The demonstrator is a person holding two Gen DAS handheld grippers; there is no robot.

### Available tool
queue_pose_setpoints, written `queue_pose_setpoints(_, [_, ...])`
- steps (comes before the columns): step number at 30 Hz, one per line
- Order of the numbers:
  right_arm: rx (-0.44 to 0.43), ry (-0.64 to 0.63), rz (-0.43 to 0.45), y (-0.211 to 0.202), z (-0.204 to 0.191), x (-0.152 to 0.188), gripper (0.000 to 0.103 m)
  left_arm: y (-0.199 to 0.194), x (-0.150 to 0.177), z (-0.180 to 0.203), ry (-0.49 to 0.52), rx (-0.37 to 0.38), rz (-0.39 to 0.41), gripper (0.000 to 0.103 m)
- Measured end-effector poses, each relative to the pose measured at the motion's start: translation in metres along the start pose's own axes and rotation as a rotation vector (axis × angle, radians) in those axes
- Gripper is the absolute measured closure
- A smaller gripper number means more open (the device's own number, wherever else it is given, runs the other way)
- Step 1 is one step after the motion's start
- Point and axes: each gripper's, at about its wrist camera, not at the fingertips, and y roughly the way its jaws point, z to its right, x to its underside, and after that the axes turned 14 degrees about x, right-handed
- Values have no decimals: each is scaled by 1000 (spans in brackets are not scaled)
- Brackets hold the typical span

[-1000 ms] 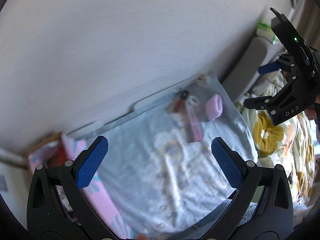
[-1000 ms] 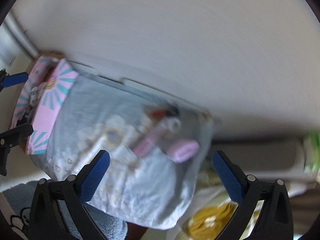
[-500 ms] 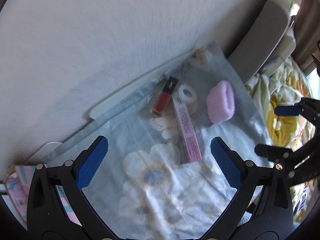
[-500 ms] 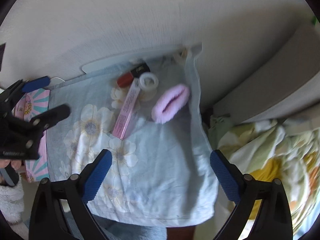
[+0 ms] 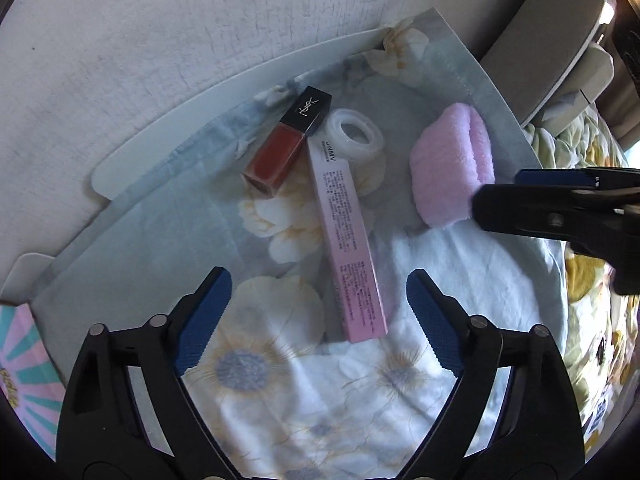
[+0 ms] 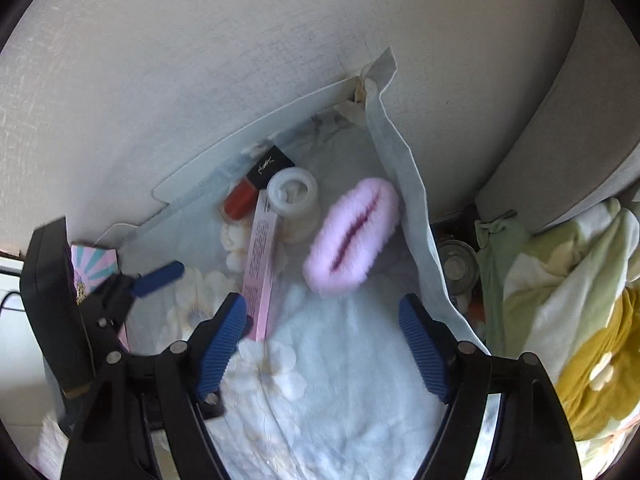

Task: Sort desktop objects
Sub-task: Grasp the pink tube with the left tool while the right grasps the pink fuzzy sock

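Both grippers, left (image 5: 319, 316) and right (image 6: 322, 340), were closing empty over open cloth (image 5: 472, 280); ahead lay one pink box (image 5: 346, 236), one lipstick (image 5: 286, 144), one tape roll (image 5: 354, 136), one pink puff (image 5: 452, 168).

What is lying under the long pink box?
The pink box lies on the floral cloth, its top end against the tape roll. What the cloth covers is hidden.

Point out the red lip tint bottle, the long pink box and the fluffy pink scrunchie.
red lip tint bottle (image 5: 276, 156): left wrist view, its red body.
long pink box (image 5: 346, 236): left wrist view, mid-length.
fluffy pink scrunchie (image 6: 352, 236): right wrist view, centre fold.
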Motion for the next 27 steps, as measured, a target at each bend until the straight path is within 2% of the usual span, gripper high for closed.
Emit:
queue_pose_setpoints(7, [-18, 64, -39, 29, 2, -9, 50, 13, -3, 7, -12, -22, -6, 32])
queue_pose_setpoints(8, [-26, 72, -43, 32, 2, -9, 56, 15, -3, 7, -12, -21, -11, 35])
queue_pose_setpoints(9, [-36, 80, -51, 35, 3, -9, 66, 17, -2, 7, -13, -20, -18, 46])
queue_pose_setpoints(10, [-43, 87, -61, 38, 4, -9, 70, 18, -1, 8, -11, -37, -19, 53])
queue_pose_setpoints(12, [-53, 91, -67, 41, 5, -8, 73, 16, 0, 10, 1, -54, -10, 67])
queue_pose_setpoints(13, [-53, 86, -66, 40, 5, -8, 74, 14, 1, 10, 1, -60, -10, 78])
queue_pose_setpoints(14, [-52, 81, -62, 39, 5, -8, 75, 12, 1, 8, -11, -48, -6, 82])
queue_pose_setpoints(17, [-64, 72, -57, 36, 7, -7, 76, 6, 3, 2, -45, -14, -6, 82])
queue_pose_setpoints(27, [-36, 14, -13, 26, 6, -5, 82, -23, 15, 11, -22, -31, 7, 83])
